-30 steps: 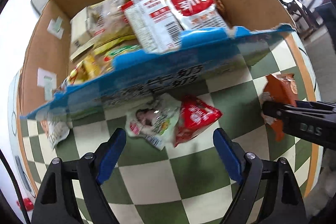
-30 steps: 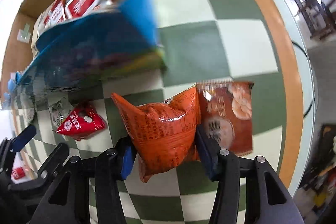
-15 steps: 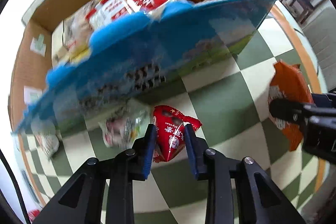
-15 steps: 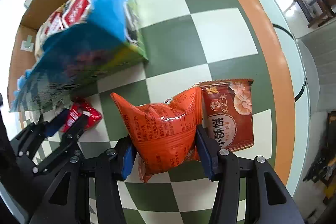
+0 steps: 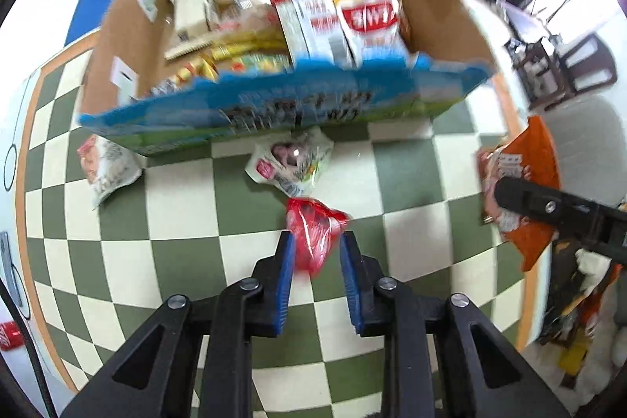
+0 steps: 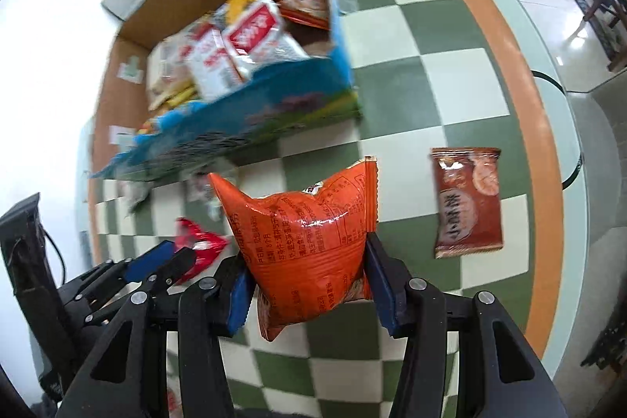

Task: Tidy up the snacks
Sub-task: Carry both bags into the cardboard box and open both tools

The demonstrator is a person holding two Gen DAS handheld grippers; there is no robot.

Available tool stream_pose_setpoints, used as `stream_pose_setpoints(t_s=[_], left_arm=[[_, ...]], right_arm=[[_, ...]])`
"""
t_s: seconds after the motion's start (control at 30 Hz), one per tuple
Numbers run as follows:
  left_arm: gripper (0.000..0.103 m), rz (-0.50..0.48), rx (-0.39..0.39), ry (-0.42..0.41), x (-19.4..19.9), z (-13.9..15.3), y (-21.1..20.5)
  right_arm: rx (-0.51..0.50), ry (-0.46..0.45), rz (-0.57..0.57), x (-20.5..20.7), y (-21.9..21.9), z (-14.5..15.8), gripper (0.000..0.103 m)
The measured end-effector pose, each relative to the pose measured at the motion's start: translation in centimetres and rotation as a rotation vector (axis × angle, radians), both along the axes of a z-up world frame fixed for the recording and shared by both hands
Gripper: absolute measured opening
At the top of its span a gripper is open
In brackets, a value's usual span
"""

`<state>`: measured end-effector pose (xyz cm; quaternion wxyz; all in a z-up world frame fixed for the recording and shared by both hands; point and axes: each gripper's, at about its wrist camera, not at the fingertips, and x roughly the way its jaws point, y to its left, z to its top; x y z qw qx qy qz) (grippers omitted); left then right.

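Nearest in the left wrist view, the left gripper (image 5: 315, 245) is closed on a small red crinkled snack packet (image 5: 312, 234), held between its blue pads above the green and cream checkered table (image 5: 188, 198). In the right wrist view, the right gripper (image 6: 309, 261) clamps a puffy orange foil snack bag (image 6: 309, 241) between its two blue pads; the bag stands upright and is lifted off the table.

A little farther, on the right side of the right wrist view, a flat brown biscuit packet (image 6: 467, 200) lies on the table, apart from the orange bag. In the left wrist view a white and green snack packet (image 5: 290, 163) lies just beyond the red packet, close to the box. Another pale packet (image 5: 106, 169) lies at the left, partly under the front corner of the box.

Farthest stands a large open cardboard box with a blue printed front wall (image 5: 274, 104). It is filled with many snack packs, among them red and white packets (image 5: 368, 26) and yellow ones (image 5: 243, 49).
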<state>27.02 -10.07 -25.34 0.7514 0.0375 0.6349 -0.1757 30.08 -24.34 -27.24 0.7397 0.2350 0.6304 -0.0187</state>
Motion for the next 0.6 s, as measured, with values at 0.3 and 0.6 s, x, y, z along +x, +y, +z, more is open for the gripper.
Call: stream_pose_setpoints(t_s=[0.3,0.6], left_arm=[[0.032,0.022,-0.082,-0.045,4.5,5.8,2.7],[0.039,0.025,-0.057,0.366,5.5,-7.0,1.3]], right_arm=[[0.013,-0.135,0.052,3.4,1.4,7.0,0.054],[0.019,-0.069,0.025,4.5,0.8,4.1,0.054]])
